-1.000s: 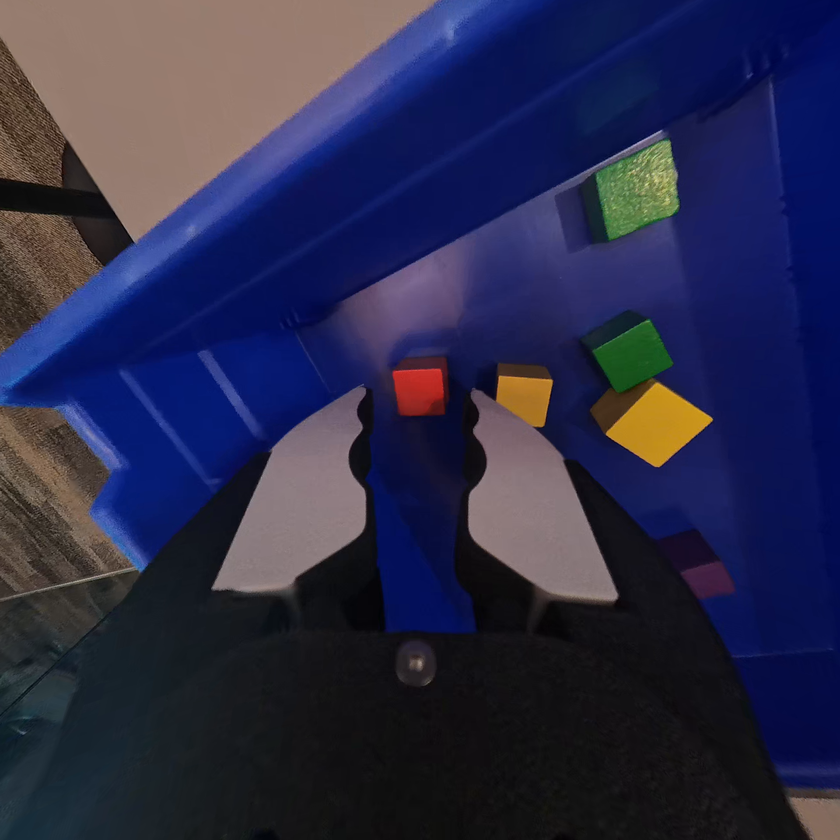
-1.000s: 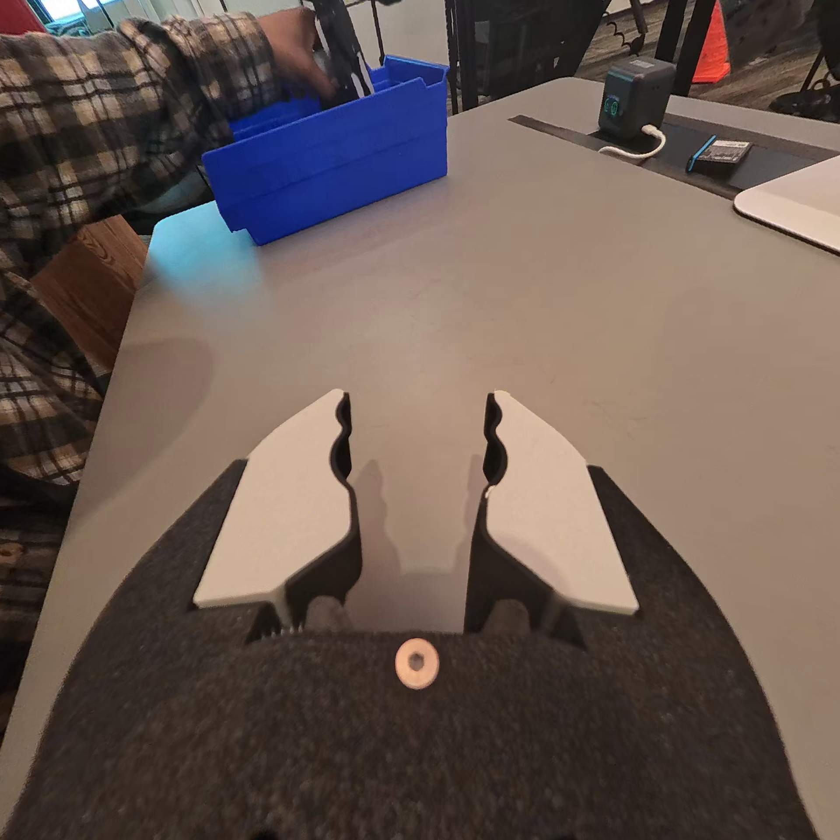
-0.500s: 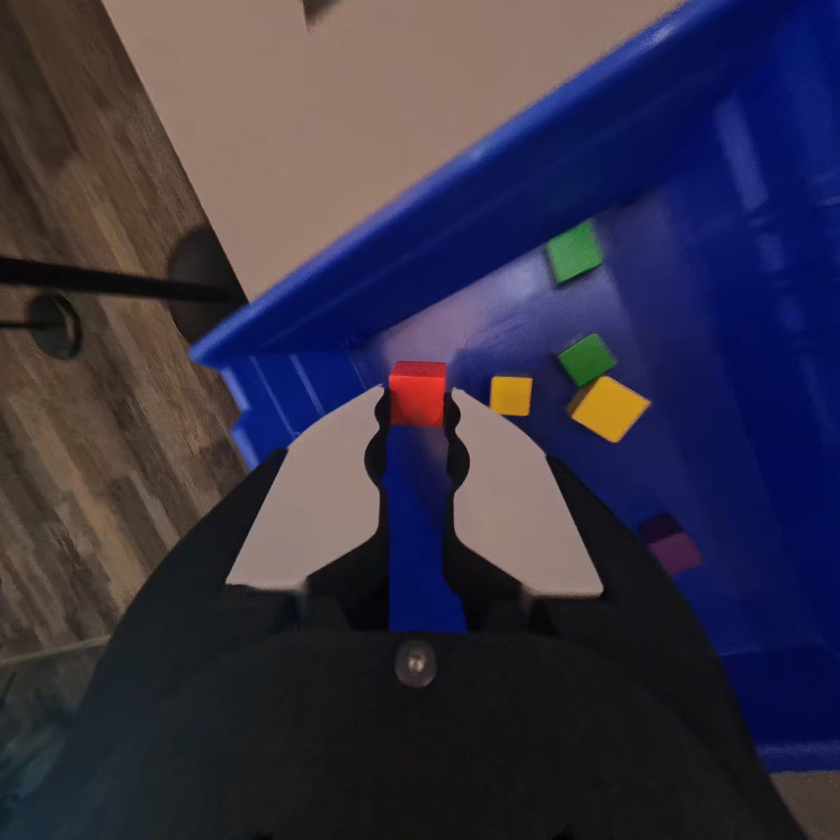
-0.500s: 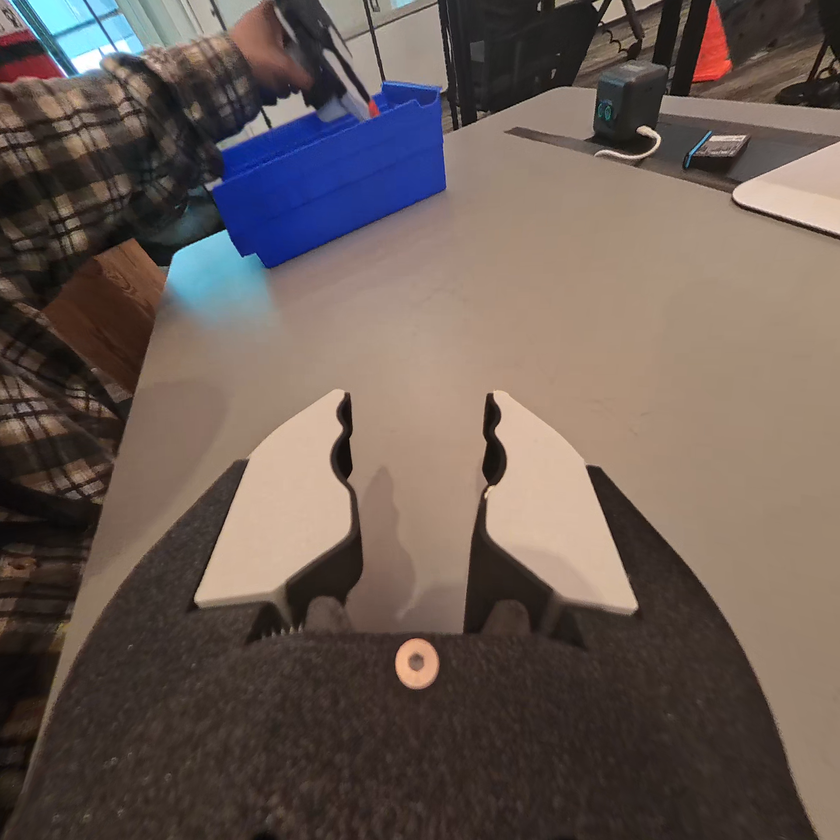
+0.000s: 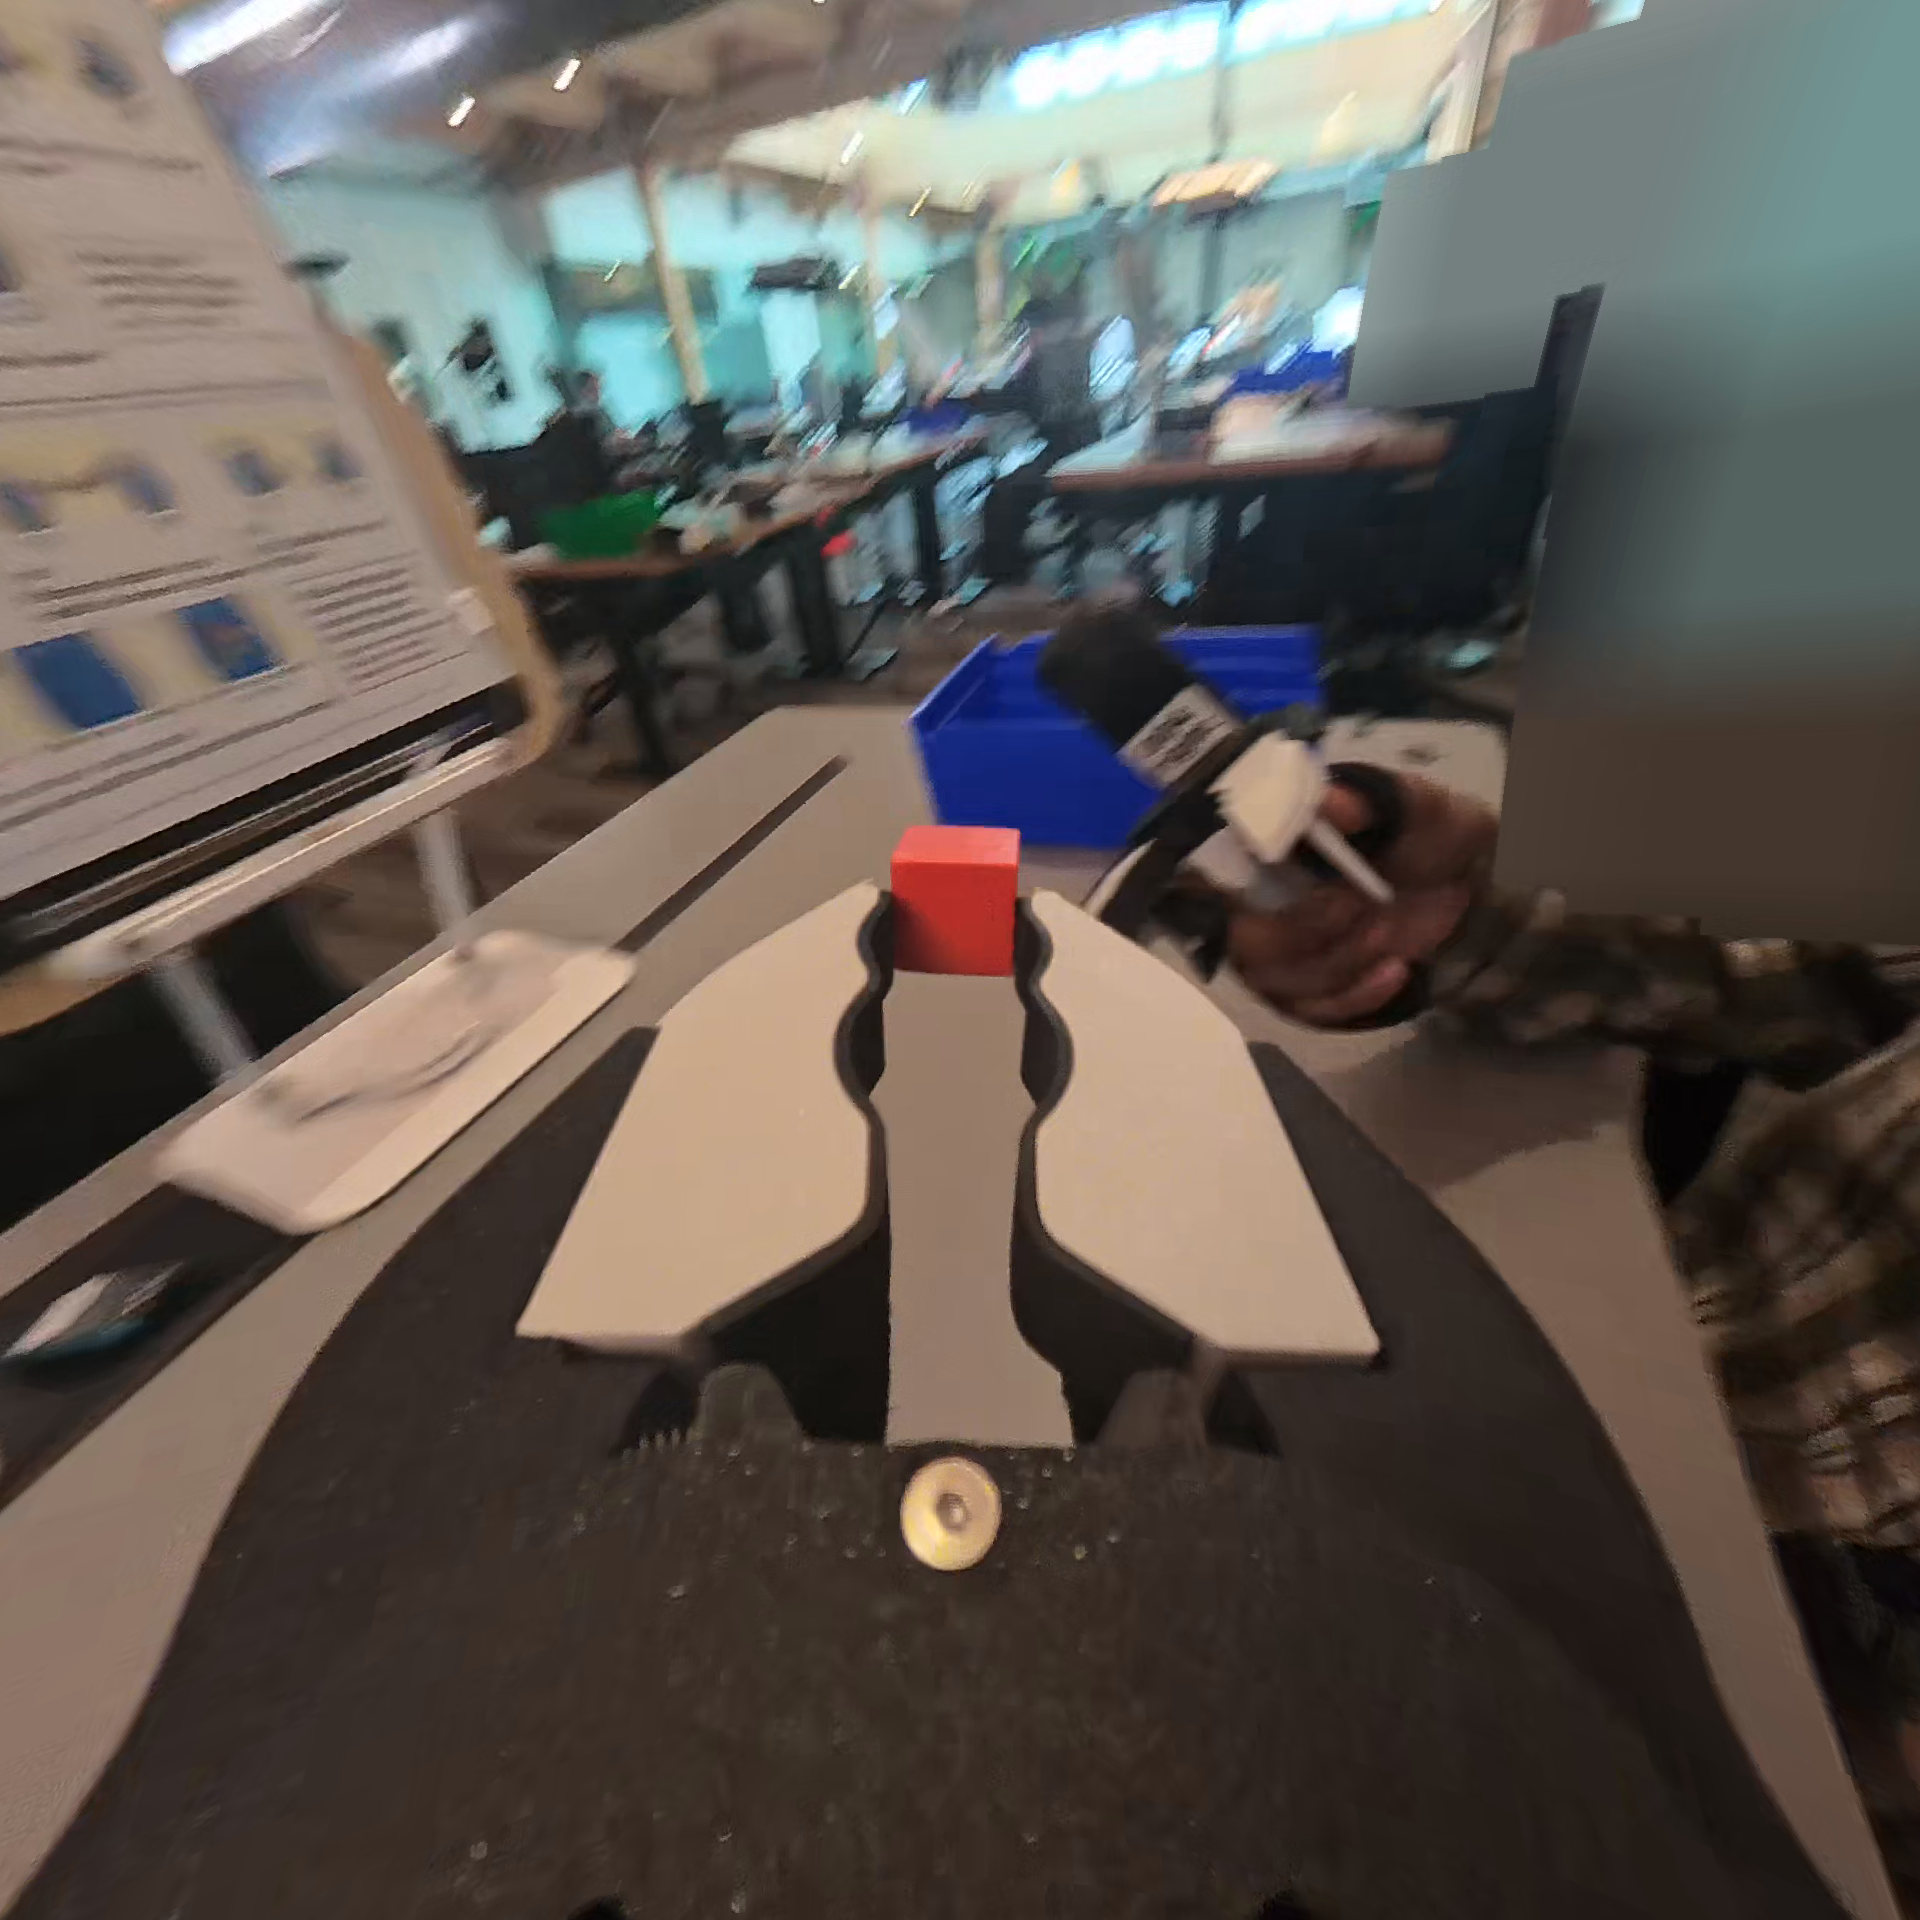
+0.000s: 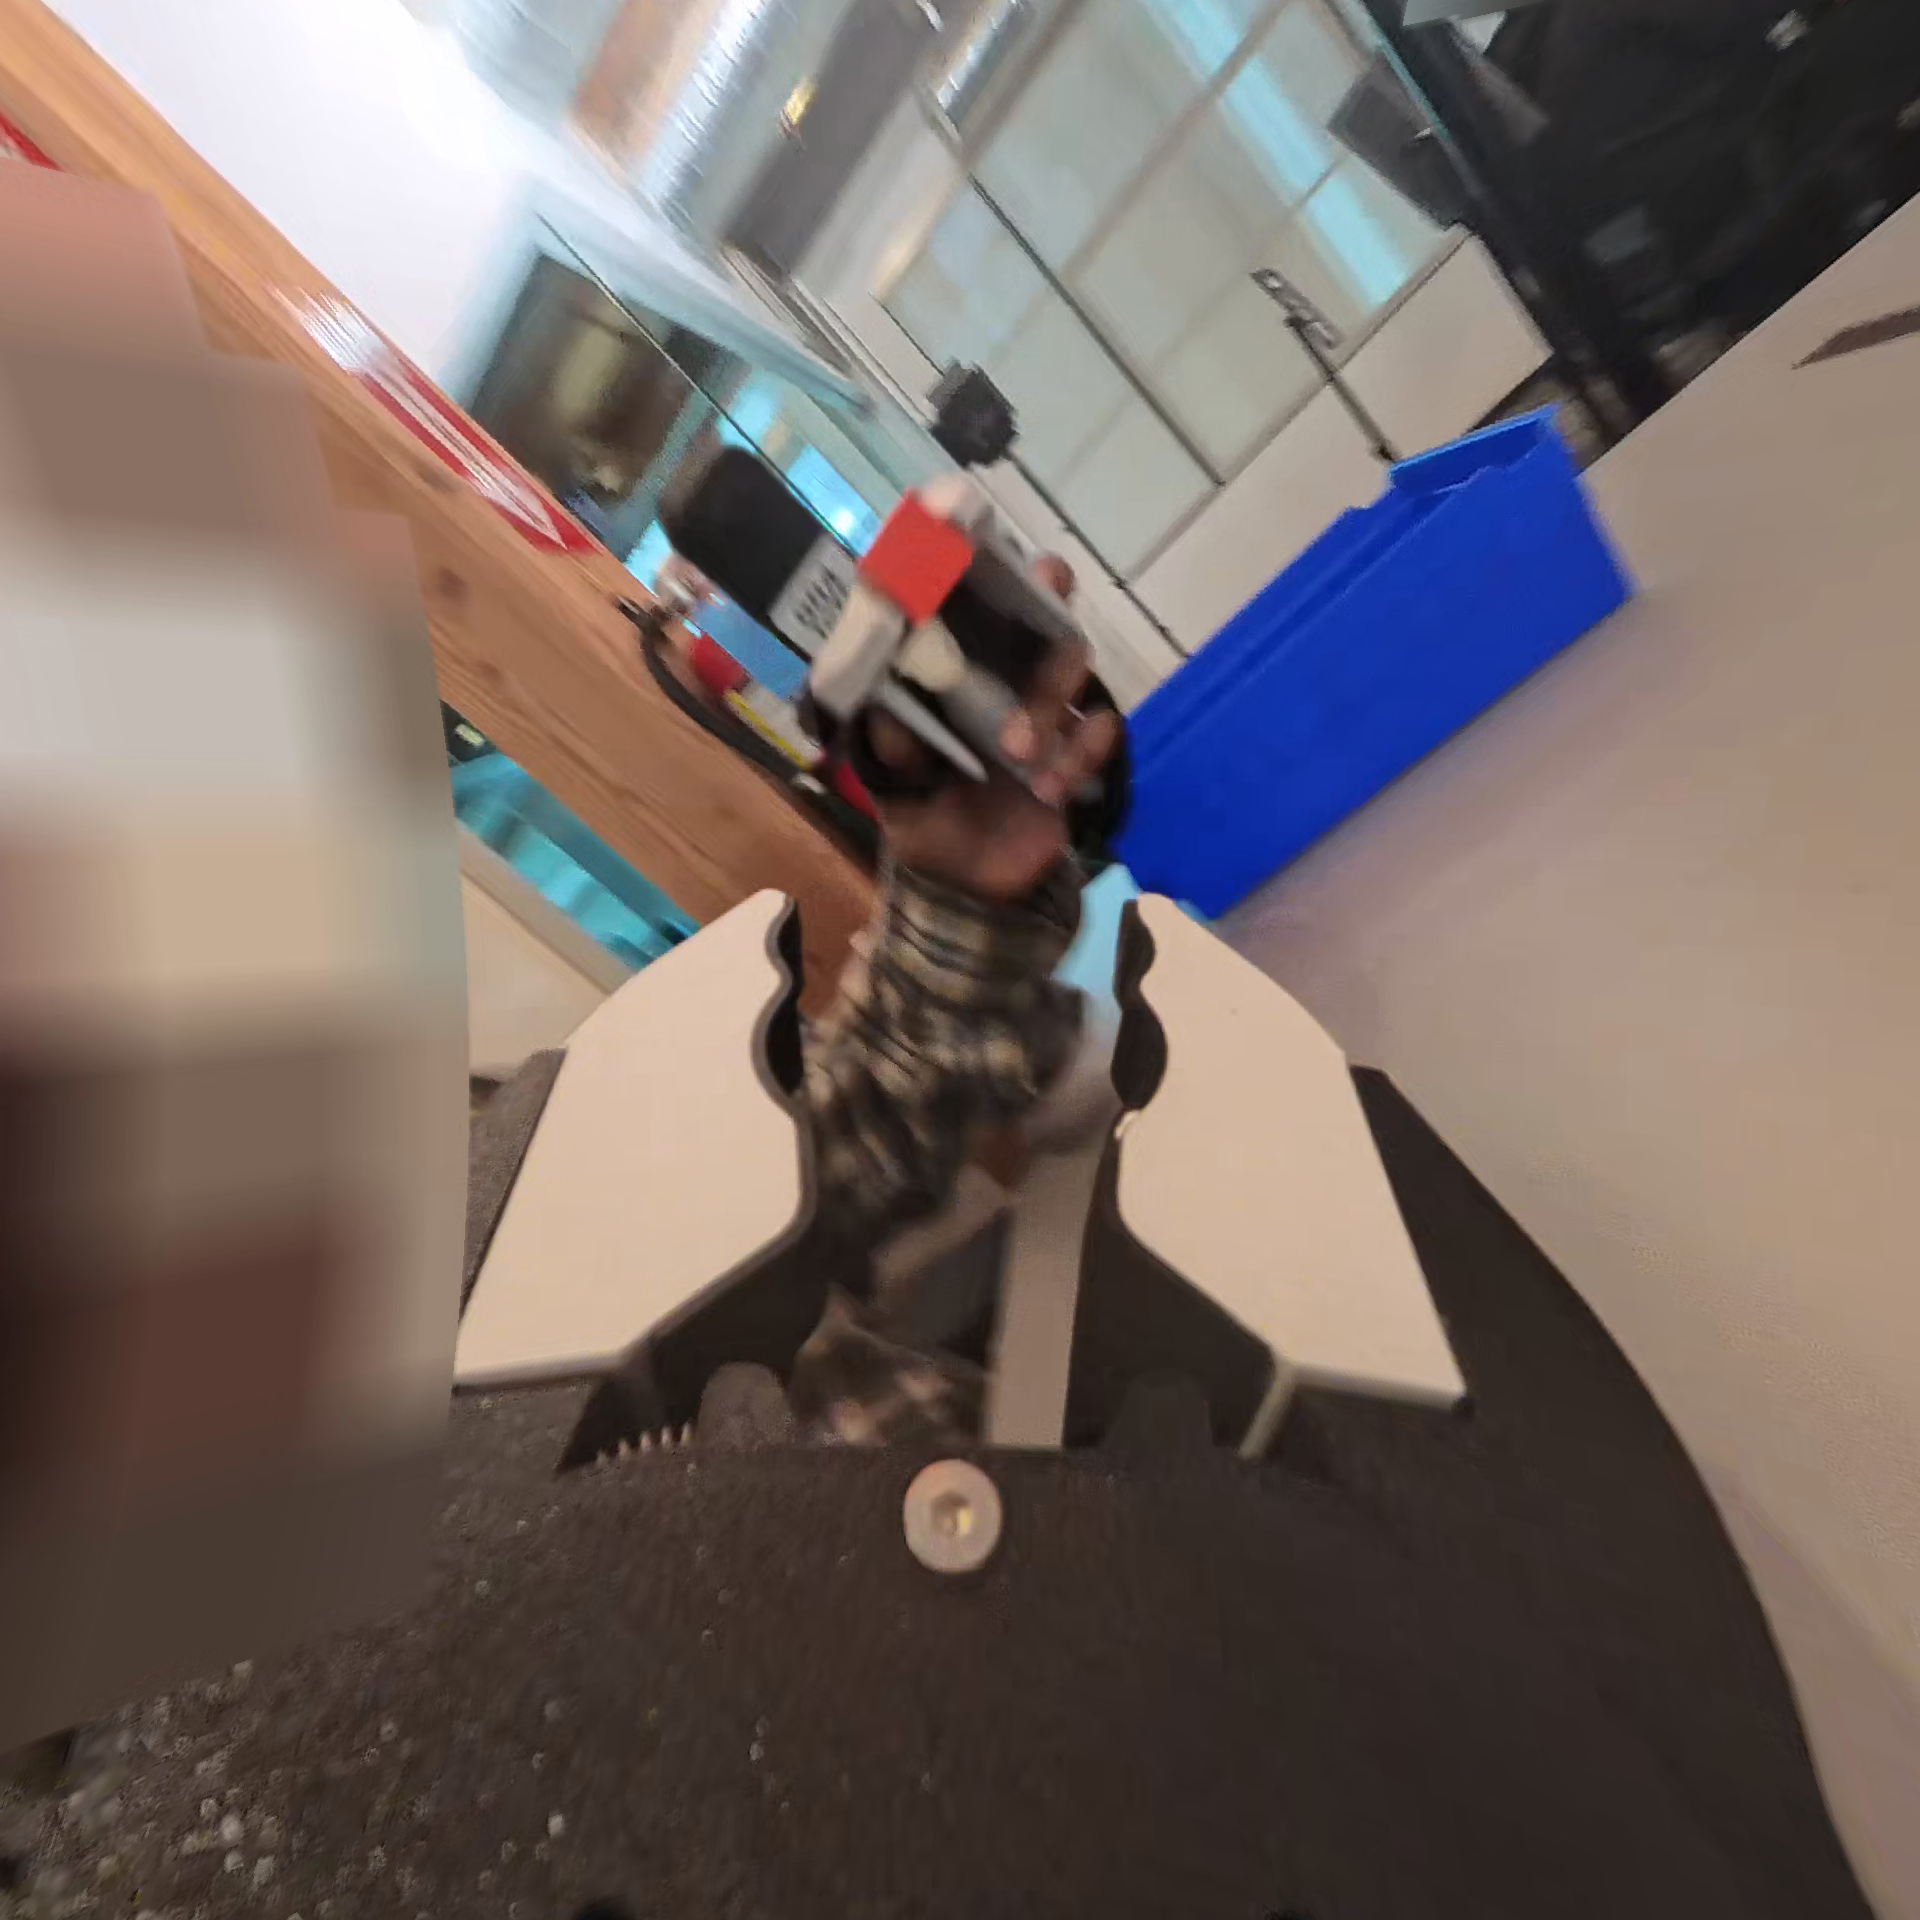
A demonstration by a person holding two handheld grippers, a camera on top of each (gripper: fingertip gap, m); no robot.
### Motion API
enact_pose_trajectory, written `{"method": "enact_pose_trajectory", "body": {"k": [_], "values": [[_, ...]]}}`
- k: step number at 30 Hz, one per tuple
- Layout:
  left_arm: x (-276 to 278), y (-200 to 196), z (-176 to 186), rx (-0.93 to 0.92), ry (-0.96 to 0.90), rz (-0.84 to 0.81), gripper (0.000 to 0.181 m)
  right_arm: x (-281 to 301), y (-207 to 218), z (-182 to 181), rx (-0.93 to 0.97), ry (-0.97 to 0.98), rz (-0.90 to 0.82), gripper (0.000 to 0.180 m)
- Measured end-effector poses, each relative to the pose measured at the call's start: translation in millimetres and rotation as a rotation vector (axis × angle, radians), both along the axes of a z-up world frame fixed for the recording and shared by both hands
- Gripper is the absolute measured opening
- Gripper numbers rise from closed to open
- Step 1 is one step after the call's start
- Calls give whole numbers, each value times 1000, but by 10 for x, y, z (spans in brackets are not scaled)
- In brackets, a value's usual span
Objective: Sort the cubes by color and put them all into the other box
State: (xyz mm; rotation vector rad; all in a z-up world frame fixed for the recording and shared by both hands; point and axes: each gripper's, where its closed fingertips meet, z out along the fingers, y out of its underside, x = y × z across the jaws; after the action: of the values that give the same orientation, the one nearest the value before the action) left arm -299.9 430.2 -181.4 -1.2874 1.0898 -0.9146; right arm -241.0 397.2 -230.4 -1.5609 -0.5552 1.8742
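My left gripper is shut on a red cube, held at its fingertips in the air above the grey table. In the right wrist view it shows farther off, raised with the red cube beside a blue box. My right gripper is open and empty, tilted, facing the left hand and its plaid sleeve. In the left wrist view the right gripper is in a hand in front of another blue box at the table's far end. The other cubes are hidden.
A white flat device lies on the table at the left on a dark strip. A poster board stands beyond the table's left edge. A wooden beam runs behind the left hand. Office desks stand in the background.
My left gripper shut on the red cube, lifted it out of the blue box and swung level across the table. My right gripper rose off the table and turned toward the left hand.
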Motion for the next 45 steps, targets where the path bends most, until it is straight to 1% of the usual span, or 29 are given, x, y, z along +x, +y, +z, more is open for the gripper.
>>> {"method": "enact_pose_trajectory", "body": {"k": [3, 6, 8, 13, 14, 15, 18, 20, 23, 24, 25, 26, 29, 31, 32, 33, 35, 37, 40, 45], "values": [[292, -274, -124, 4, -118, -136, 22, -45, -47, 124, -220, 142, 69, 57], [455, -404, -274, 3, -141, -194, 21, -79, -59, 78, -356, 195, 93, 57], [535, -454, -364, 15, -134, -207, 21, -108, -90, 52, -415, 222, 106, 53], [636, -498, -544, 61, -62, -197, 21, -172, -160, 5, -447, 215, 137, 44], [644, -490, -571, 64, -47, -191, 21, -179, -162, 4, -451, 218, 144, 38], [648, -484, -589, 69, -37, -187, 21, -180, -161, 5, -447, 220, 147, 25], [649, -461, -634, 51, -6, -186, 22, -152, -134, -57, -420, 156, 123, 22], [664, -439, -661, -9, 10, -206, 26, -56, -106, -87, -382, 88, 96, 22], [695, -349, -660, -92, 19, -220, 55, 367, 11, -48, -312, -49, 7, 22], [712, -320, -671, -122, 27, -229, 64, 598, 98, -12, -276, -115, -53, 22], [731, -295, -685, -141, 34, -237, 67, 888, 220, 23, -234, -204, -136, 22], [752, -276, -703, -149, 40, -245, 69, 1220, 363, 63, -182, -312, -230, 22], [819, -248, -797, -152, 53, -266, 69, 2452, 866, 57, -49, -769, -544, 22], [853, -238, -881, -150, 56, -269, 68, 3296, 1118, -38, -51, -1070, -684, 22], [864, -231, -917, -149, 55, -263, 66, 3663, 1211, -106, -72, -1186, -737, 22], [872, -234, -946, -151, 56, -263, 65, 3956, 1270, -205, -116, -1276, -756, 22], [872, -259, -977, -146, 63, -270, 61, 4274, 1349, -459, -221, -1346, -739, 22], [860, -259, -971, -123, 63, -262, 57, 4402, 1416, -729, -300, -1386, -704, 22], [851, -254, -957, -135, 49, -267, 55, 4515, 1504, -1079, -365, -1469, -672, 22], [860, -219, -1042, -172, 69, -270, 54, 4590, 1543, -1450, -467, -1515, -639, 22]]}}
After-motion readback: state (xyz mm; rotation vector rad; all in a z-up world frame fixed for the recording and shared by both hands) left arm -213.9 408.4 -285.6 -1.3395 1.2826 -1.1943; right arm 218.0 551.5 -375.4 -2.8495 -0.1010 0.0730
